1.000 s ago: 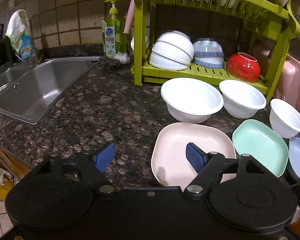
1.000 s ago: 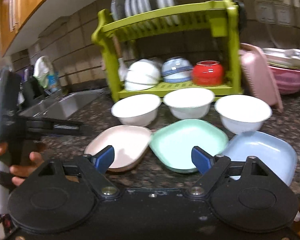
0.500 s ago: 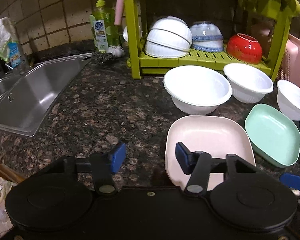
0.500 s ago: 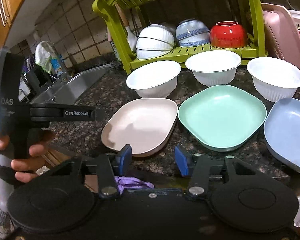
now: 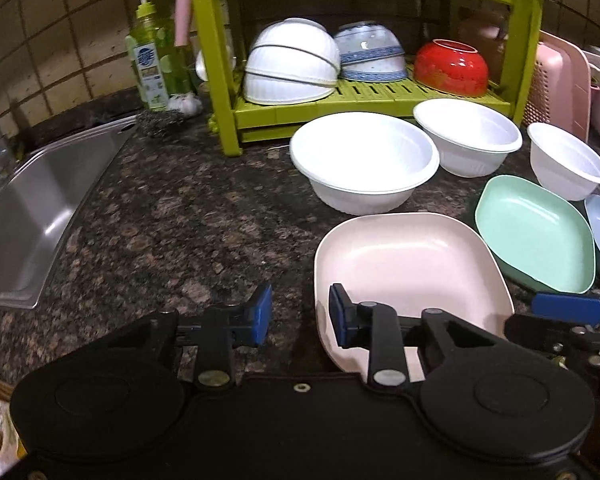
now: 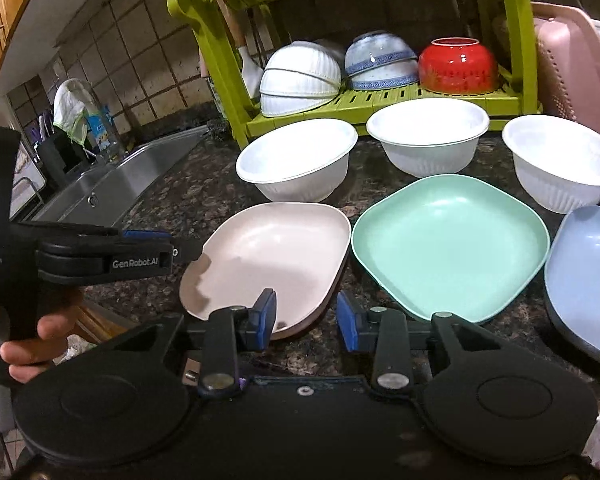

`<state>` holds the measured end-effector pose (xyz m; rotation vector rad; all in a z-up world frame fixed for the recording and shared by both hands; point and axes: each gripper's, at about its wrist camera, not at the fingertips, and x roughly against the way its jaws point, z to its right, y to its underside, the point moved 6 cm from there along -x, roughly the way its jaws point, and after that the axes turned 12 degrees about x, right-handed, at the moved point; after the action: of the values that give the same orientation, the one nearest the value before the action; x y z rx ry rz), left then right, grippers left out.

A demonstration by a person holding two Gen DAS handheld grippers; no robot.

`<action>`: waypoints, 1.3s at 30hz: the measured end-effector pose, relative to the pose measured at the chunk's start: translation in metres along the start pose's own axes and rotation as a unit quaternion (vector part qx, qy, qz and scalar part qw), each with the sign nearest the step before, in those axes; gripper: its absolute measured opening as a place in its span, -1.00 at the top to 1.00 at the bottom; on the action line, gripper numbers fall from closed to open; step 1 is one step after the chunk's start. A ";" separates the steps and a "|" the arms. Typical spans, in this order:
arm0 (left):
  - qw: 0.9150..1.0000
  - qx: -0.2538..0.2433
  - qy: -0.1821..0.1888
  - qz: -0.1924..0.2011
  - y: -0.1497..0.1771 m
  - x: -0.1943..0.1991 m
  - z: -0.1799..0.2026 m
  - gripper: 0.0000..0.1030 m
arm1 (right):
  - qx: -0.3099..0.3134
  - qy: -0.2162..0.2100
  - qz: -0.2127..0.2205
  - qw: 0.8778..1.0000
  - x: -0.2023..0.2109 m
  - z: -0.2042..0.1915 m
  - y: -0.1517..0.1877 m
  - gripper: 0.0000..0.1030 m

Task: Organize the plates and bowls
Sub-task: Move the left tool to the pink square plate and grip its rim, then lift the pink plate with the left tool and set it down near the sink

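The blue plate [image 6: 588, 280] is cut off by the frame edge.

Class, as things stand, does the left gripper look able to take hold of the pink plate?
Probably yes: the left gripper is open, its fingers straddle the pink plate near rim, and nothing lies between.

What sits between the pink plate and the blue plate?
The green plate lies between the pink plate and the blue plate. The right wrist view shows all three in a row on the counter, in front of the white bowls.
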<state>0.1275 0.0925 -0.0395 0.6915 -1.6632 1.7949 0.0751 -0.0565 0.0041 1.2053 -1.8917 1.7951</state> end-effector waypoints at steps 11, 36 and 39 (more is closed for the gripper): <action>0.999 -0.023 0.027 -0.010 -0.003 -0.015 0.007 0.23 | -0.024 -0.001 -0.035 0.999 -0.026 0.009 0.000 0.28; 0.997 0.065 -0.034 -0.024 -0.003 -0.019 -0.048 0.73 | 0.068 -0.026 -0.037 0.997 -0.079 -0.031 -0.035 0.72; 0.995 0.081 -0.056 -0.014 -0.007 -0.018 -0.064 0.73 | 0.081 -0.034 -0.033 0.996 -0.091 -0.044 -0.047 0.72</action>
<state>0.1462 0.1550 -0.0533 0.8972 -1.5802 1.9178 0.1498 0.0232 -0.0172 1.3839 -1.7464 1.9252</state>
